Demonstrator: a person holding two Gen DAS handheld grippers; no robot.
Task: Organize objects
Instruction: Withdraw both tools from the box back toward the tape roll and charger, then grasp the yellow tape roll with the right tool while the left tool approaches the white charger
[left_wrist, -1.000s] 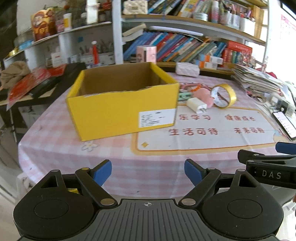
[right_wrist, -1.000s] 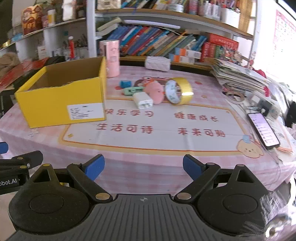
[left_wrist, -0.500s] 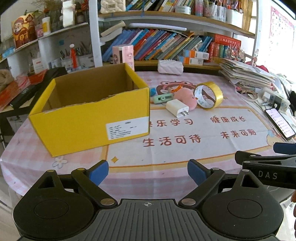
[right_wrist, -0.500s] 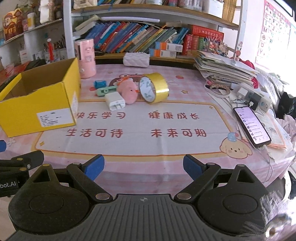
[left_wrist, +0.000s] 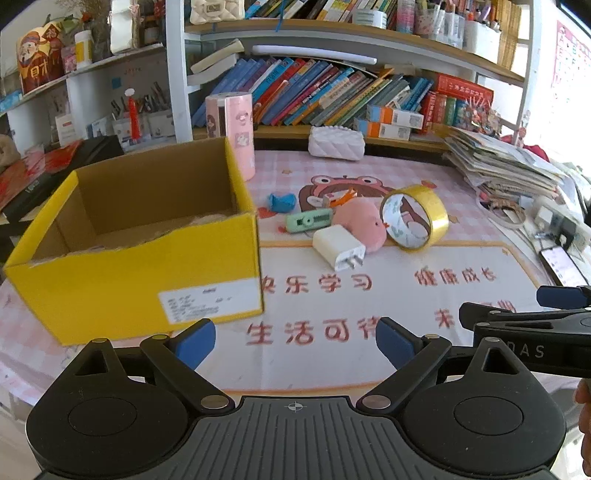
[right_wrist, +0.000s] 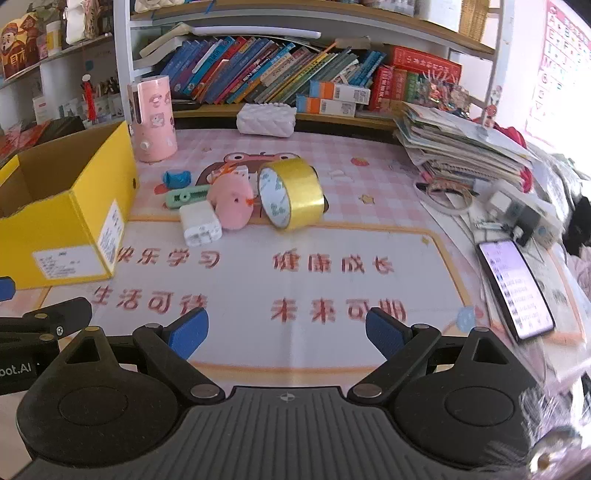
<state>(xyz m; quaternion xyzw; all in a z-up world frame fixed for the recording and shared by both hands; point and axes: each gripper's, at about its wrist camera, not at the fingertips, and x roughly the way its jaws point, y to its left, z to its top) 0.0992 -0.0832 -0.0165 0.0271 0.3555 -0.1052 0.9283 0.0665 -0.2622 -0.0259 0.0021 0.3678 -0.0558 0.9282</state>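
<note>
Both of your grippers have swept sideways along the near edge of the table (right_wrist: 369, 177) since a second ago, so the yellow cardboard box (left_wrist: 147, 280) that filled the middle of the left wrist view now sits at its lower left, and the small things have come toward the centre. Your left gripper (left_wrist: 295, 339) has just been opening its jaws; they stand wide with nothing between them, only the printed mat (left_wrist: 388, 295) below. Your right gripper (right_wrist: 286, 332) holds its jaws wide as well, empty, over the red characters of the same mat; its side pokes into the right edge of the left wrist view.

The box is open at the top and looks empty, with a white label on its near face. Right of it, at mid-frame in both views, lies the cluster to be sorted: a white charger plug (right_wrist: 199, 223) nearest you, touching a pink plush toy (right_wrist: 232, 205); a roll of yellow tape (right_wrist: 295, 194) standing on edge just beside the plush; a green oblong item (right_wrist: 184, 195) behind the plug; a small blue object (right_wrist: 177, 178) farther back. A pink cylinder (right_wrist: 153, 118) stands upright behind the box's far corner. A phone (right_wrist: 517, 288) with a lit screen lies at the right of the right wrist view, below a stack of papers (right_wrist: 461, 147).
</note>
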